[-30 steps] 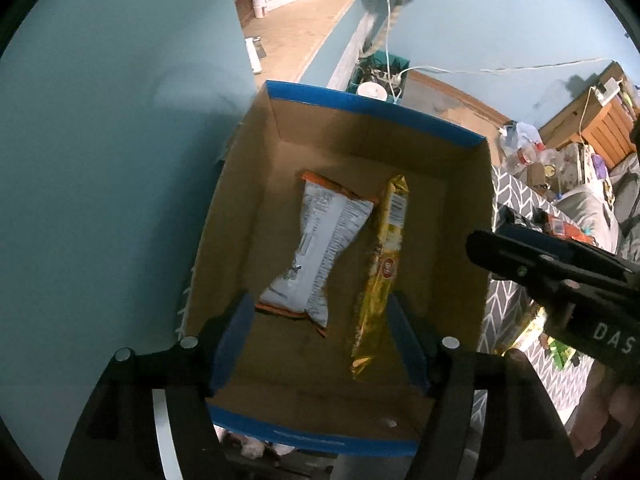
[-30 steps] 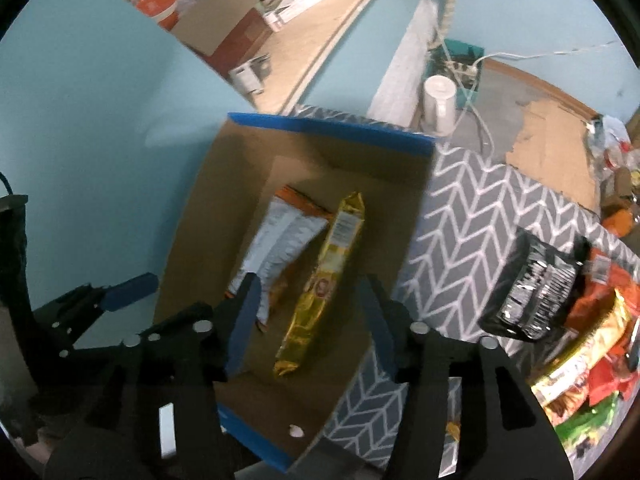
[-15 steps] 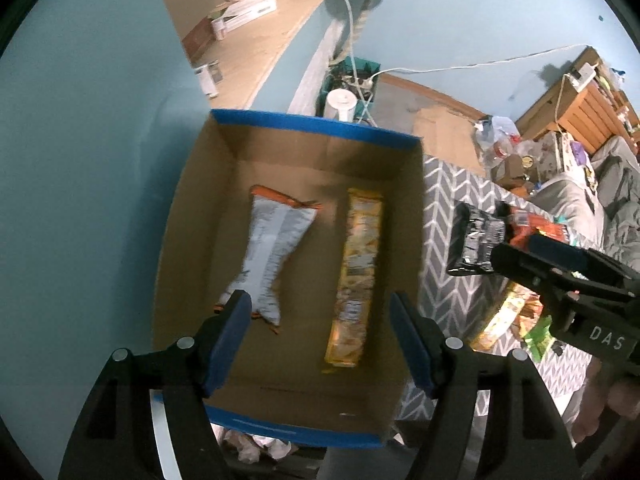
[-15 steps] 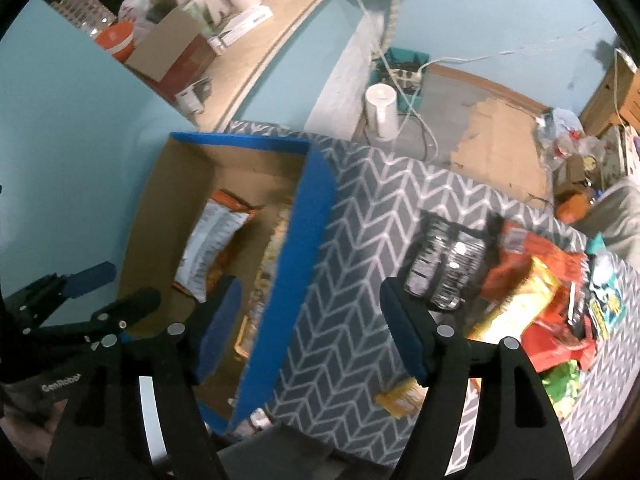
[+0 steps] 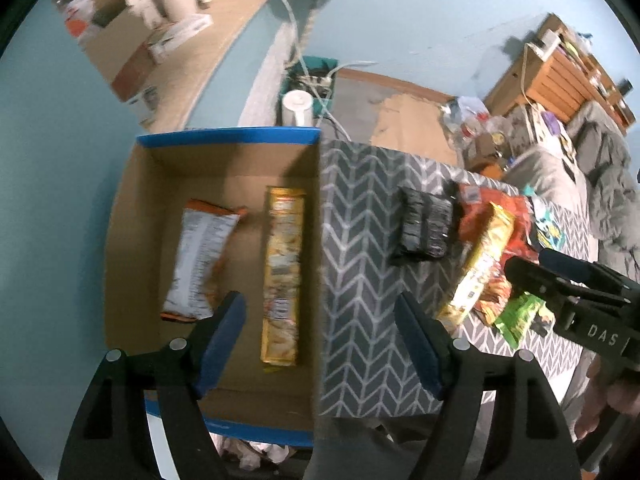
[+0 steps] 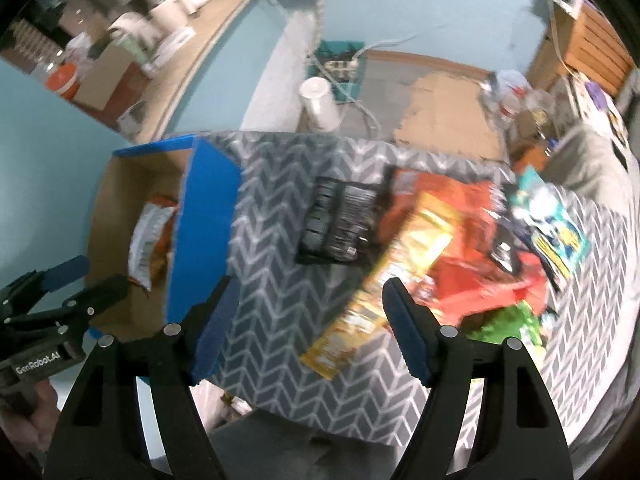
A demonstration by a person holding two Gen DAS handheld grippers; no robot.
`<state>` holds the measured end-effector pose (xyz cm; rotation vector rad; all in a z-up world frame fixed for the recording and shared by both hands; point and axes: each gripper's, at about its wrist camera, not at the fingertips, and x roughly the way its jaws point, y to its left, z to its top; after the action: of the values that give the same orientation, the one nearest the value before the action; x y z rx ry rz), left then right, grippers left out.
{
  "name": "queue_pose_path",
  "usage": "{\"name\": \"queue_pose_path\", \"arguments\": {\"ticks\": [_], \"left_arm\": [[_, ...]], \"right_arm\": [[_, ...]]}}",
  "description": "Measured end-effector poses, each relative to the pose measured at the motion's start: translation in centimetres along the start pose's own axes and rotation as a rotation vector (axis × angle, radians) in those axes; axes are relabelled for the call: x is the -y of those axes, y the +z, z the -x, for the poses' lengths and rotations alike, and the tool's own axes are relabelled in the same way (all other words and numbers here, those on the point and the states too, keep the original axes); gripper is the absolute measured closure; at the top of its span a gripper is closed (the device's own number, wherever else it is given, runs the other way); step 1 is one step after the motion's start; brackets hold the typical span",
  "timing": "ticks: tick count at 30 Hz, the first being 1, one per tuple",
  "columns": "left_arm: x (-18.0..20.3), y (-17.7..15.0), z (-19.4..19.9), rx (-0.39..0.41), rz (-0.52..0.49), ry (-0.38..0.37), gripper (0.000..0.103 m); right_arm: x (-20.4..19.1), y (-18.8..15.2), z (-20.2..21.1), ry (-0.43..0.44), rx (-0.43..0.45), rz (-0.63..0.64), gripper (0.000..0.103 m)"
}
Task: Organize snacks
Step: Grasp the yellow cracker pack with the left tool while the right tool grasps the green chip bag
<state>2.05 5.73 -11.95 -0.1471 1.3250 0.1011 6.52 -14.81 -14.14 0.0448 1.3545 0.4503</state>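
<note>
**Brown cardboard box holds two packets; both tongs hang empty over the table**

Brown cardboard with a blue rim, the box (image 5: 132, 216) sits at the left end of a surface covered in grey chevron cloth (image 5: 360, 280). Two snacks lie flat on its floor, side by side and apart: a white and orange chip bag (image 5: 200, 264) on the left and a long yellow cracker sleeve (image 5: 282, 284) to its right, close to the box's right wall.

The left gripper (image 5: 320, 340) points steeply down over the box's right wall, one blue pad above the box floor near the chip bag, the other above the cloth. Its jaws are spreading wider at this moment and nothing is between them.

The right gripper (image 6: 306, 320) hangs over the cloth just right of the box, jaws apart and gripping nothing. One finger lies across the box's blue outer wall in this view, the other across the near edge of the snack pile; a yellow packet (image 6: 384, 284) lies on the cloth under the gap.

The pile waiting on the cloth is blurred but readable: a black packet (image 6: 340, 220) nearest the box, a large orange bag (image 6: 448, 208) behind the yellow one, a red packet (image 6: 492, 292), a green one (image 6: 512, 324), and a teal and yellow packet (image 6: 556, 236) at the far right.
</note>
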Motion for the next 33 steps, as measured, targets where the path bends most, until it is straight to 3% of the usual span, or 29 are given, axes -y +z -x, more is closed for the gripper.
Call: {"name": "queue_pose_path", "arguments": {"ticks": [19, 26, 33], "left_arm": [[11.2, 0.2, -4.8, -0.093, -0.293, -0.042, 0.025], [12.6, 0.2, -7.1, -0.138, -0.306, -0.063, 0.025], [13.5, 0.4, -9.2, -0.170, -0.313, -0.069, 0.024]], "right_arm": [[13.9, -4.3, 1.0, -0.107, -0.035, -0.330, 0.028], [17.8, -6.0, -0.5, -0.127, -0.074, -0.449, 0.028], [19.0, -6.7, -3.2, -0.135, -0.111, -0.506, 0.028]]}}
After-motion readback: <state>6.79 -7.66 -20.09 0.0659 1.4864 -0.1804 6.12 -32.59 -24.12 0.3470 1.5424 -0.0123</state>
